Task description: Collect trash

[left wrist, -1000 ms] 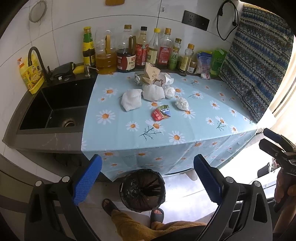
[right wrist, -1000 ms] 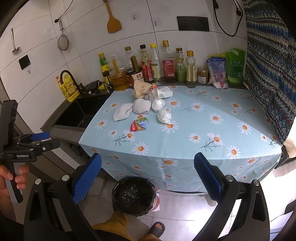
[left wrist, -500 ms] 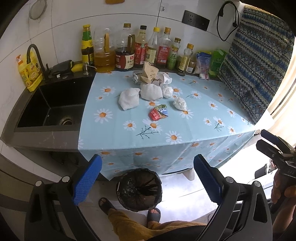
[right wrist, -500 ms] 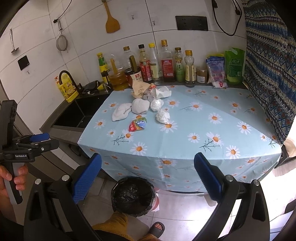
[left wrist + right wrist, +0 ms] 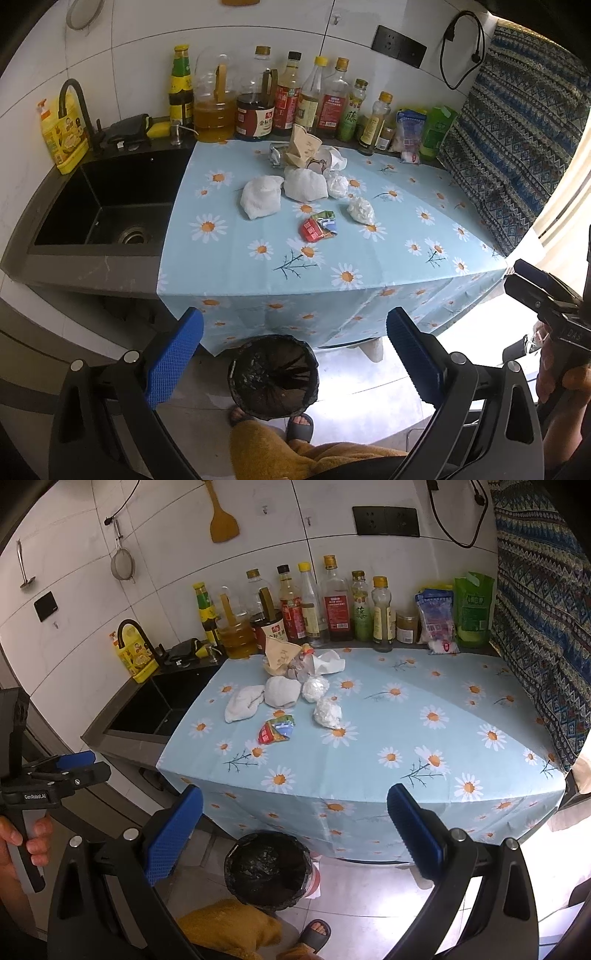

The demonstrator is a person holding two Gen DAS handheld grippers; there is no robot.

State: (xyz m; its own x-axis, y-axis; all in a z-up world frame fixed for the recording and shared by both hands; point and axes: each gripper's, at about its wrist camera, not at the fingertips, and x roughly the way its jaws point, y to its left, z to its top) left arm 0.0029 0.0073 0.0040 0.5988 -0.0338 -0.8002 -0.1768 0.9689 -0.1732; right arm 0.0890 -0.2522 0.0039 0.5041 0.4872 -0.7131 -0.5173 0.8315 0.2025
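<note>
Daisy tablecloth point(image 5: 332, 258) holds trash; left gripper point(image 5: 294, 354), right gripper point(image 5: 294, 830) level above bin point(image 5: 273, 376), wide, empty

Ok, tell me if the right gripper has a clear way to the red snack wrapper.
Probably yes. The right gripper is open and empty, held back off the counter's front edge. The red snack wrapper lies alone on the tablecloth, nearer the front than the white wads, with nothing between.

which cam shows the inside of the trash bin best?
Left wrist: it looks almost straight down into the trash bin, so the black liner's interior shows. Right wrist sees the bin more obliquely, with less of its depth visible.
</note>
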